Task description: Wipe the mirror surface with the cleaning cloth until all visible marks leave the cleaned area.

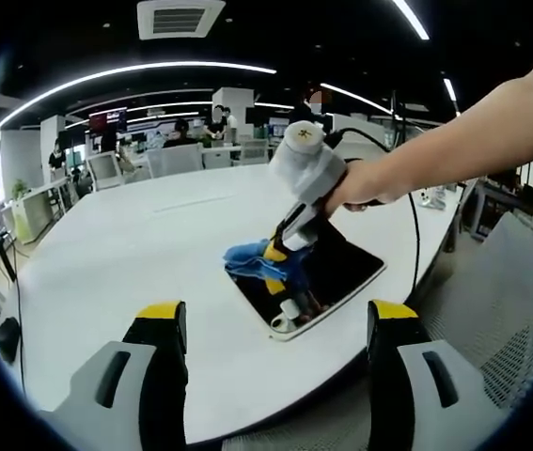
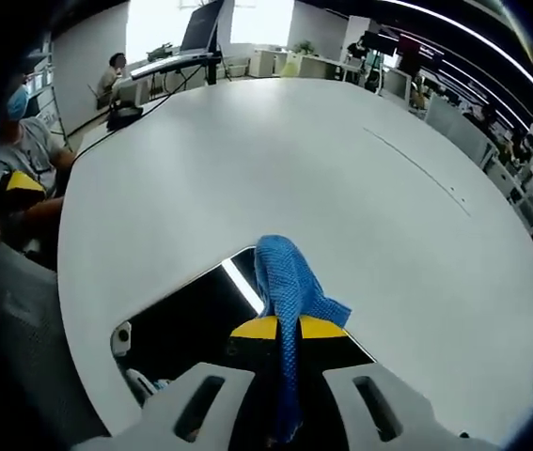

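Observation:
A dark rectangular mirror (image 1: 341, 268) lies flat on the white table (image 1: 125, 254), near its front edge. A blue cleaning cloth (image 1: 255, 261) rests on the mirror's left part, pressed down by my right gripper (image 1: 275, 256), which a hand holds from the right. In the right gripper view the cloth (image 2: 290, 291) is pinched between the yellow-tipped jaws of my right gripper (image 2: 288, 328) and drapes forward over the mirror (image 2: 186, 319). My left gripper (image 1: 275, 315) hangs open in front of the mirror, above the table's edge, with nothing between its jaws.
Grey mesh chairs (image 1: 510, 319) stand at the table's near right. A black cable (image 1: 415, 235) runs from the right gripper across the table. People sit at desks (image 1: 181, 141) in the far office. A seated person (image 2: 22, 141) is at the table's left edge.

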Demonstrator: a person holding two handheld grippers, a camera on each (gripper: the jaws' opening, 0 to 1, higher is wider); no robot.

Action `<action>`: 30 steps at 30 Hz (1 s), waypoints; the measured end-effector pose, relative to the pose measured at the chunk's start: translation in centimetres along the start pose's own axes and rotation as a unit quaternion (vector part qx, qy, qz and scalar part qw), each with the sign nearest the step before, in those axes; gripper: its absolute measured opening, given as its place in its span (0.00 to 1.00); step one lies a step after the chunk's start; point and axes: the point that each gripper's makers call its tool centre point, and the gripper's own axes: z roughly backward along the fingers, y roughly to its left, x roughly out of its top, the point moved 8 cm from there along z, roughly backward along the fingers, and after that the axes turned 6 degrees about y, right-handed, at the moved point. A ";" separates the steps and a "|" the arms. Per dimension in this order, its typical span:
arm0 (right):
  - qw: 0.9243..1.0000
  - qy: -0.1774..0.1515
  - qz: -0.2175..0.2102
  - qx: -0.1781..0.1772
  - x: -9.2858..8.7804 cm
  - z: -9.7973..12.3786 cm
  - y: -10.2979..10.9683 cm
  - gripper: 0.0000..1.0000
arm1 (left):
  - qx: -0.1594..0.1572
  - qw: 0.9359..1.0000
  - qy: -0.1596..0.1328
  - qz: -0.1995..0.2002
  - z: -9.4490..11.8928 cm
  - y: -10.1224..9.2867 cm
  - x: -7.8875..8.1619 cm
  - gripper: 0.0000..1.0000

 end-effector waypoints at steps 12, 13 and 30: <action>1.000 0.005 0.011 0.013 -0.8 0.7 1.4 0.00 | 0.000 1.000 0.000 0.001 0.0 0.0 0.0 0.76; 1.000 0.004 0.011 0.014 -0.8 0.7 1.4 0.00 | 0.000 1.000 0.000 0.001 0.0 0.0 0.0 0.76; 1.000 -0.004 0.015 0.024 -2.5 2.2 4.3 0.00 | 0.001 1.000 -0.002 0.003 0.1 -0.1 0.0 0.76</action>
